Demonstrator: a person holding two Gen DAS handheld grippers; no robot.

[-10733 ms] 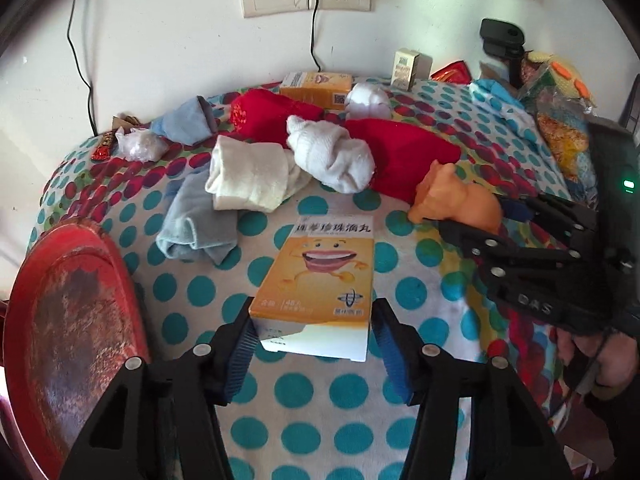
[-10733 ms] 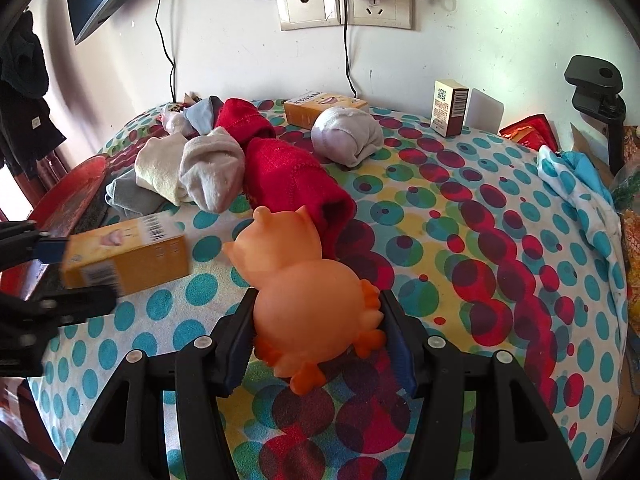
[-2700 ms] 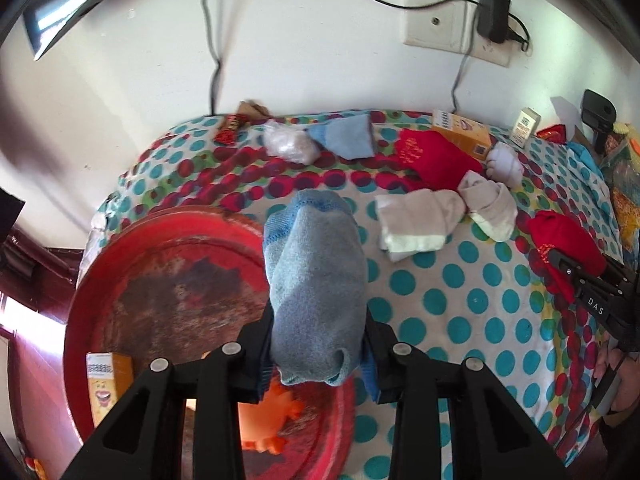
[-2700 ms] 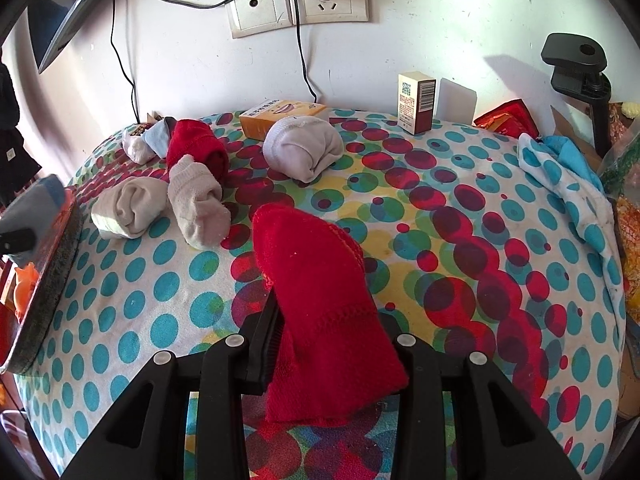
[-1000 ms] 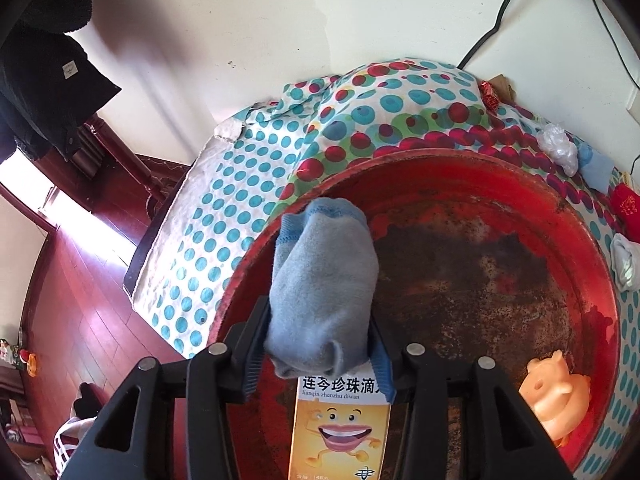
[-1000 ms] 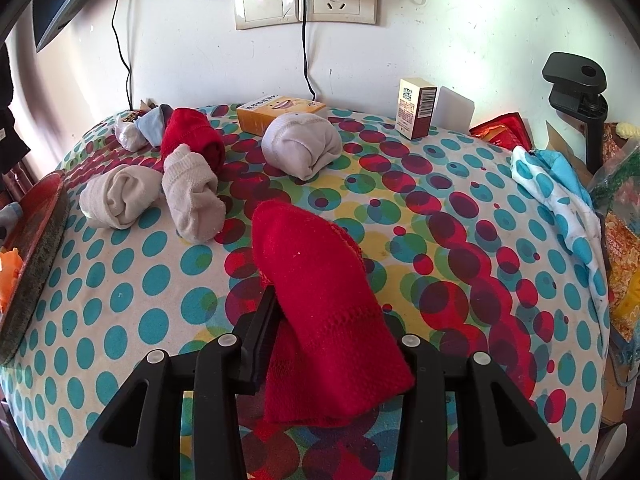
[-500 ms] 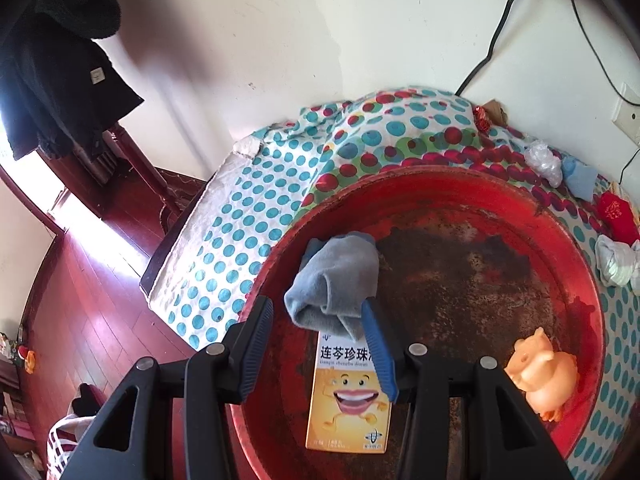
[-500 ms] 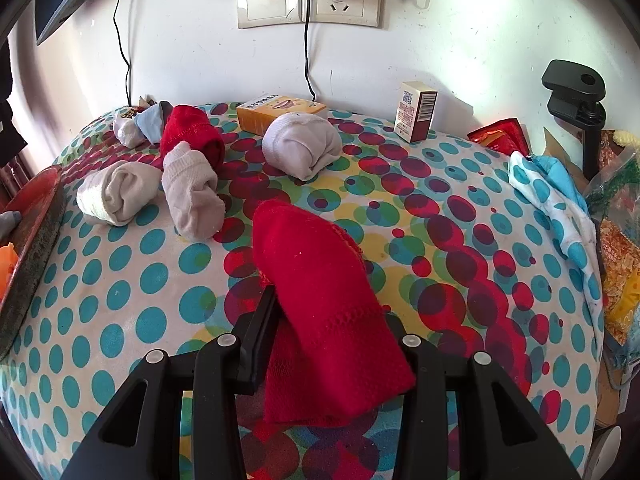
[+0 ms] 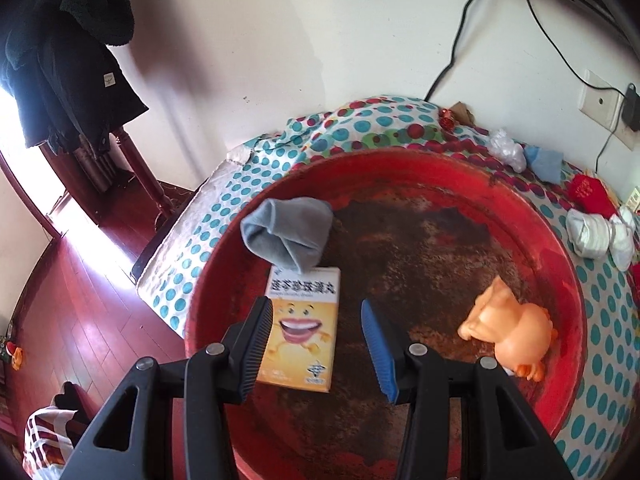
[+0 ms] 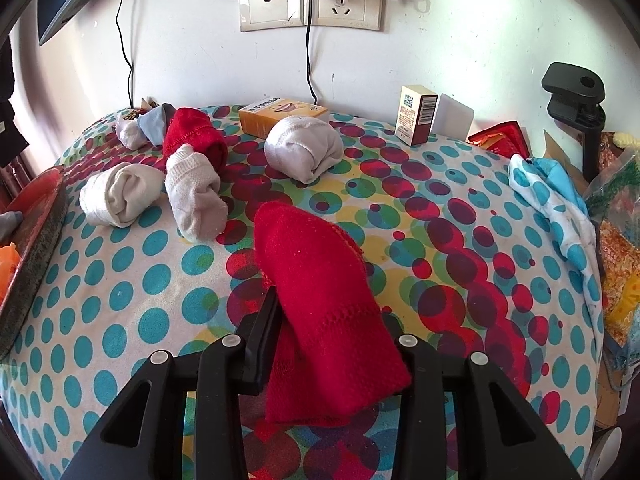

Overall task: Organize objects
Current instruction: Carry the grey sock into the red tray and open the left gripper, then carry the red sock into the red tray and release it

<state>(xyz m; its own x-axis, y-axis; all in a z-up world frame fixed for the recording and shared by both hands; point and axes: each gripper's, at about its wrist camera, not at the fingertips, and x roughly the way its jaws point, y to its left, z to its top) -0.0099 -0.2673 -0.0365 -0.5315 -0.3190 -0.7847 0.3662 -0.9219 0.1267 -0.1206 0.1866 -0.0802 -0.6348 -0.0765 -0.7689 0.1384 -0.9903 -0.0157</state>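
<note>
released since a second before, the grey sock lay in the red basin, its edge on the yellow box, under the spread left hand-held gripper. right hand-held gripper pinched a red sock above the dotted counter; rolled white socks lay beyond.

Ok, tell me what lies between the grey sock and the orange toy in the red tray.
In the left wrist view, only the tray's bare, rust-dark floor lies between the grey sock and the orange toy. The yellow box sits below the sock, off that line.
</note>
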